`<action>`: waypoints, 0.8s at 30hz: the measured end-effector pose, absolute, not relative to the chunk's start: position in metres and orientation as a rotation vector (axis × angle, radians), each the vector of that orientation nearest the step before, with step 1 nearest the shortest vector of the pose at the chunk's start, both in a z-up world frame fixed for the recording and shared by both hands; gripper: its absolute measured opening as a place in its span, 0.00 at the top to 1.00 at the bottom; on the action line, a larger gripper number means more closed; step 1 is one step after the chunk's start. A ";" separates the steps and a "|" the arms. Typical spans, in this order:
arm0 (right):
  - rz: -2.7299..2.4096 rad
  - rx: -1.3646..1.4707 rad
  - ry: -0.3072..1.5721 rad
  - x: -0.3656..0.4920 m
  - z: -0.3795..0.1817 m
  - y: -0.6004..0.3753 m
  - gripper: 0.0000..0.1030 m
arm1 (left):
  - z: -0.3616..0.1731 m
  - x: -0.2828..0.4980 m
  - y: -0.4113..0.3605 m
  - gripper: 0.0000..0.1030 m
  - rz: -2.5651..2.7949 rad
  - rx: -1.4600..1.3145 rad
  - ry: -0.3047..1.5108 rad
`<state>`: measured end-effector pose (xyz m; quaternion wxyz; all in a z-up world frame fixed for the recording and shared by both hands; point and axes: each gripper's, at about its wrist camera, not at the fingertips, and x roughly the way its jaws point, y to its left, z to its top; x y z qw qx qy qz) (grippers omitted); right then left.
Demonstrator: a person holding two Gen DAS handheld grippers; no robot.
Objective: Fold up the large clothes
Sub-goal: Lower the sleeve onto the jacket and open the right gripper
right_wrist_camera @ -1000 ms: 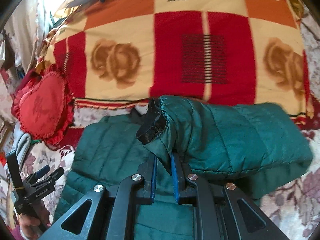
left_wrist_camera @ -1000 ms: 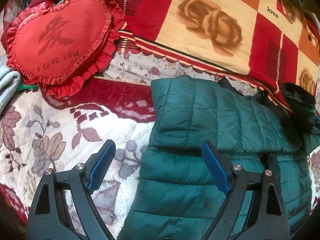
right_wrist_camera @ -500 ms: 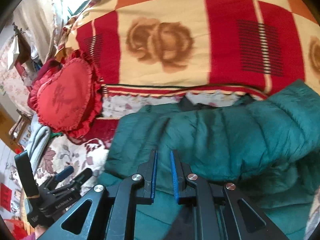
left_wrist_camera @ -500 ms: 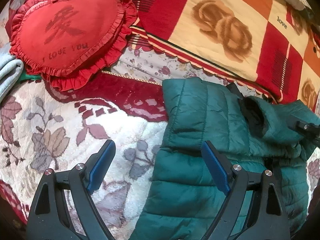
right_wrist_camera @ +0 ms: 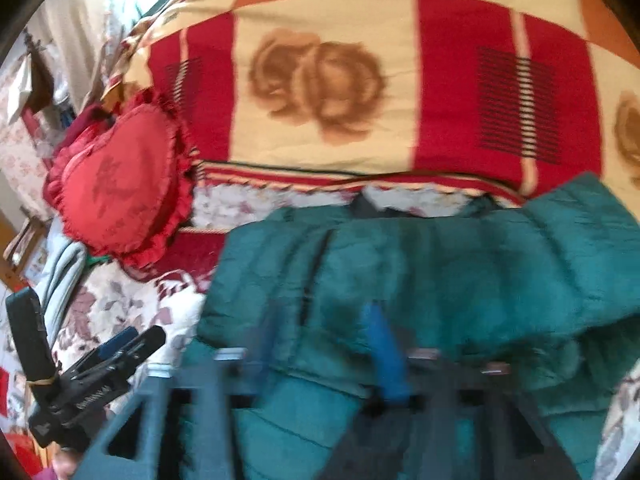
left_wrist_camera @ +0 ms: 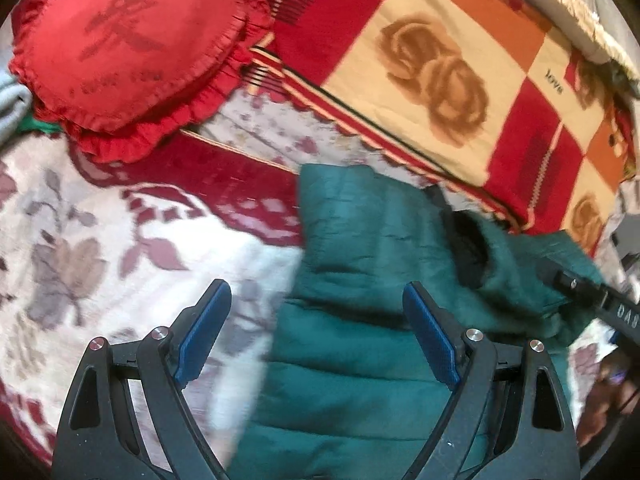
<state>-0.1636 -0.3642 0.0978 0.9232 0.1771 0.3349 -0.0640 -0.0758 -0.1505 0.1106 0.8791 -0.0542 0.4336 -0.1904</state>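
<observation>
A dark green puffer jacket (left_wrist_camera: 360,360) lies on the floral bedspread, one sleeve with a black cuff (left_wrist_camera: 468,248) folded across its chest. It also shows in the right wrist view (right_wrist_camera: 420,280). My left gripper (left_wrist_camera: 316,336) is open and empty, hovering over the jacket's left edge. My right gripper (right_wrist_camera: 320,344) is motion-blurred over the jacket; its blue pads (right_wrist_camera: 384,344) look spread apart, with the sleeve lying loose beyond them. The right gripper's body shows at the right edge of the left wrist view (left_wrist_camera: 592,296).
A red heart-shaped ruffled cushion (left_wrist_camera: 120,48) lies at the far left. A red, orange and cream rose-patterned blanket (left_wrist_camera: 440,72) is piled behind the jacket. Grey cloth (right_wrist_camera: 64,276) lies at the left edge. The floral bedspread (left_wrist_camera: 100,248) extends left of the jacket.
My right gripper carried the sleeve leftward across the jacket, then its jaws spread and the sleeve dropped onto the chest. My left gripper stayed open and drifted slightly.
</observation>
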 end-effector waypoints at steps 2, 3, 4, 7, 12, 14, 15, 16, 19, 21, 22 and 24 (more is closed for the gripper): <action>-0.162 0.375 0.678 -0.176 0.101 -0.379 0.43 | 0.111 -0.077 -0.162 0.15 -0.432 -0.136 0.919; -0.169 0.375 0.678 -0.181 0.104 -0.385 0.43 | 0.111 -0.078 -0.171 0.15 -0.448 -0.141 0.925; -0.175 0.379 0.672 -0.187 0.106 -0.392 0.43 | 0.111 -0.078 -0.177 0.15 -0.461 -0.143 0.930; -0.202 0.392 0.653 -0.204 0.114 -0.409 0.43 | 0.109 -0.079 -0.200 0.15 -0.505 -0.153 0.957; -0.251 0.398 0.617 -0.242 0.127 -0.440 0.43 | 0.108 -0.074 -0.236 0.15 -0.553 -0.194 0.999; -0.273 0.397 0.606 -0.253 0.129 -0.449 0.42 | 0.108 -0.070 -0.248 0.15 -0.557 -0.218 1.006; -0.281 0.400 0.601 -0.259 0.129 -0.454 0.42 | 0.108 -0.068 -0.255 0.15 -0.550 -0.229 1.006; -0.291 0.406 0.596 -0.265 0.129 -0.460 0.41 | 0.107 -0.067 -0.261 0.15 -0.542 -0.229 1.007; -0.321 0.436 0.575 -0.279 0.129 -0.476 0.41 | 0.098 -0.064 -0.280 0.15 -0.527 -0.212 1.036; -0.331 0.458 0.560 -0.288 0.128 -0.485 0.41 | 0.091 -0.064 -0.290 0.15 -0.522 -0.200 1.056; -0.336 0.463 0.554 -0.291 0.128 -0.487 0.40 | 0.088 -0.064 -0.296 0.15 -0.525 -0.195 1.065; -0.349 0.469 0.547 -0.297 0.128 -0.493 0.40 | 0.082 -0.065 -0.305 0.26 -0.545 -0.175 1.073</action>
